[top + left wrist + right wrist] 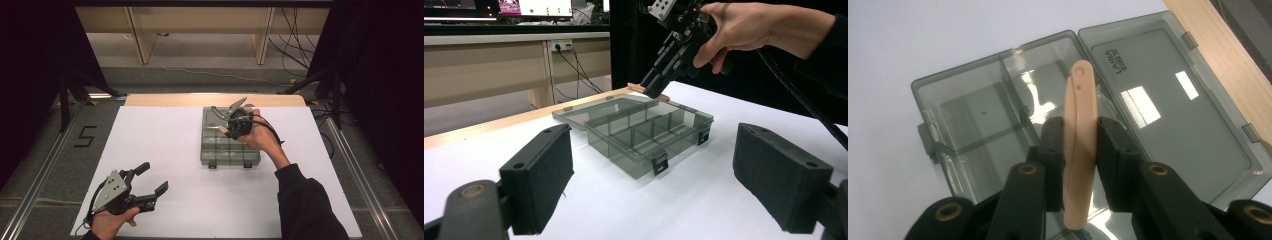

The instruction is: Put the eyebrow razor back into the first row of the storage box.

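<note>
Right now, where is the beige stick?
The beige stick is clamped in the right gripper, held above the open grey compartment box at the middle of the white table in the high view.

A white sheet [190,200] covers the wooden table [215,100]. Grey floor [210,55] lies at twelve o'clock, with a pale bench [200,20], cables [295,45] and black curtains [30,75].
</note>
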Tool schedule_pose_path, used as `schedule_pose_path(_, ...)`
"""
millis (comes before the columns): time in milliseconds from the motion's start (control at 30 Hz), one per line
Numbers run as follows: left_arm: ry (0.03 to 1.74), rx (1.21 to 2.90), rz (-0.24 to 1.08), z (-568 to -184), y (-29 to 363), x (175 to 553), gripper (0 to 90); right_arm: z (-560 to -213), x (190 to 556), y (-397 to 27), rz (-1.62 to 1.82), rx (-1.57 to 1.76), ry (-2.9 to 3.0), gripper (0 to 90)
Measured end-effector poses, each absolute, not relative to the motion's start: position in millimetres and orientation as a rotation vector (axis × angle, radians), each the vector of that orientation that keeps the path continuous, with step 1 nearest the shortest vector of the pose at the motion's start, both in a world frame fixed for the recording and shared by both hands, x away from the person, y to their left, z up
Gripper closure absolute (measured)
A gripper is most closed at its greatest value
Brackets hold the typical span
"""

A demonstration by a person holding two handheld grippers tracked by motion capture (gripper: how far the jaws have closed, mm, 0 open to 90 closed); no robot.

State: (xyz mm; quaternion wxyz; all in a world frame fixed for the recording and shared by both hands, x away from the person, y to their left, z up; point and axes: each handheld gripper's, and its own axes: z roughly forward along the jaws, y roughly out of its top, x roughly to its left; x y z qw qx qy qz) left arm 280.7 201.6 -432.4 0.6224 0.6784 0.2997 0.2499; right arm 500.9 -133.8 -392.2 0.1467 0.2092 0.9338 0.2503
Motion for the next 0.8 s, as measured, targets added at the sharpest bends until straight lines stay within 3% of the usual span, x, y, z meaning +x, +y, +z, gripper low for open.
schedule_pose_path(800, 0.687, 1.557, 0.574, -432, 202, 281, 16.2, -411, 519, -142, 0.655, 0.603, 2.703, 74.3)
